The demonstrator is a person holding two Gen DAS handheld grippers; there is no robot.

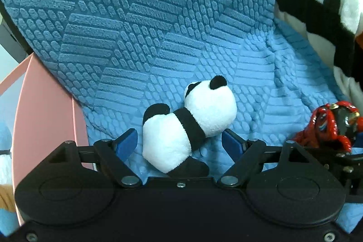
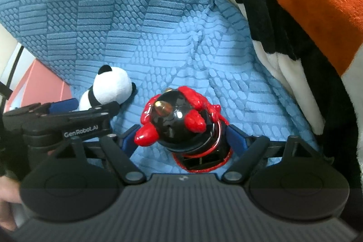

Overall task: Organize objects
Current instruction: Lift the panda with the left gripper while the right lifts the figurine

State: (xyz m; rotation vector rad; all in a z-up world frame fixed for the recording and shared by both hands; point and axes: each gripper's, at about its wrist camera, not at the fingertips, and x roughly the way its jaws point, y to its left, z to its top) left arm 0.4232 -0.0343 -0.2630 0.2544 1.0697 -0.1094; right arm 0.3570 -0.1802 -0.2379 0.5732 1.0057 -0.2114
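A small plush panda (image 1: pixel 188 124) lies on the blue textured sofa seat (image 1: pixel 261 65), between the blue pads of my left gripper (image 1: pixel 180 140). The jaws stand open on either side of it, with gaps showing. The panda also shows in the right wrist view (image 2: pixel 109 87), with the left gripper (image 2: pixel 68 121) beside it. A black and red figurine (image 2: pixel 181 121) lies on the seat between the pads of my right gripper (image 2: pixel 183 140), whose jaws stand open around it. The figurine shows at the right edge of the left wrist view (image 1: pixel 331 126).
A blue textured backrest cushion (image 1: pixel 113 15) rises behind the seat. A large black, white and orange plush (image 2: pixel 306 26) lies at the right. A pink furniture edge (image 1: pixel 40 106) stands to the left of the sofa.
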